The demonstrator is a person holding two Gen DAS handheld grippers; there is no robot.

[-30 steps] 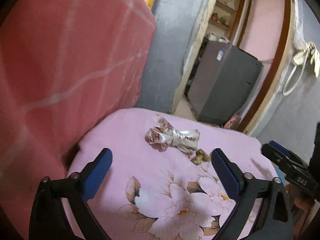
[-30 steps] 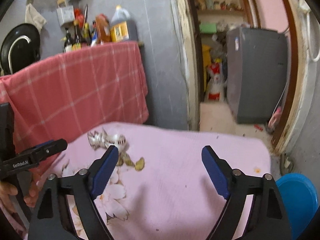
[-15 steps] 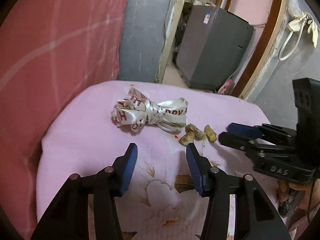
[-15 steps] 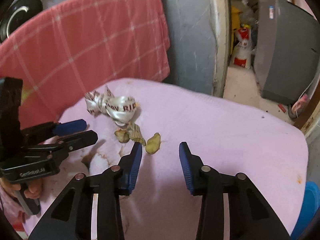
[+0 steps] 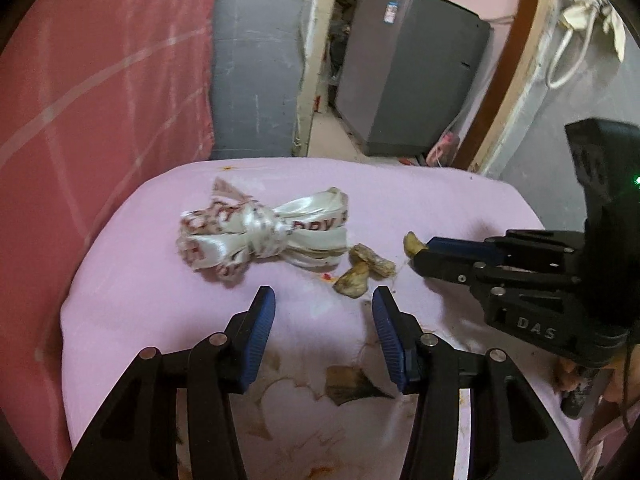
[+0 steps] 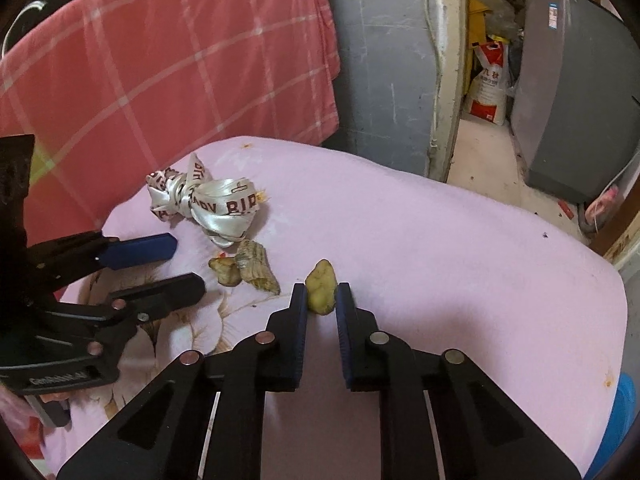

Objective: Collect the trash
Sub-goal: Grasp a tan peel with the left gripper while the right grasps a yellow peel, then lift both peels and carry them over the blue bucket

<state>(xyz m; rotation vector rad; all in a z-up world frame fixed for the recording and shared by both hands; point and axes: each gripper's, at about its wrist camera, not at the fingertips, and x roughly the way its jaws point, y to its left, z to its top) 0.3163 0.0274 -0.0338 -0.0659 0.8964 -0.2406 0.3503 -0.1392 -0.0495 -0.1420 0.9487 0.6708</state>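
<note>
1. The pink cloth [image 6: 440, 248] is bare on its right half; its far edge drops toward a doorway, and a blue bin [image 6: 624, 412] is seen past the right edge.
2. A red plaid cloth [image 6: 180, 60] hangs beyond the left edge; a grey cabinet [image 6: 580, 92] stands in the doorway.
3. The right gripper [image 6: 321, 296] has just been closing, and its jaws are clamped on a yellowish scrap [image 6: 320, 284], long axis pointing away.
4. The left gripper [image 5: 323, 302] is held part open, empty, just short of two scraps [image 5: 366, 268].
5. The ribbon [image 5: 260, 232] lies left of these, long axis crosswise.
</note>
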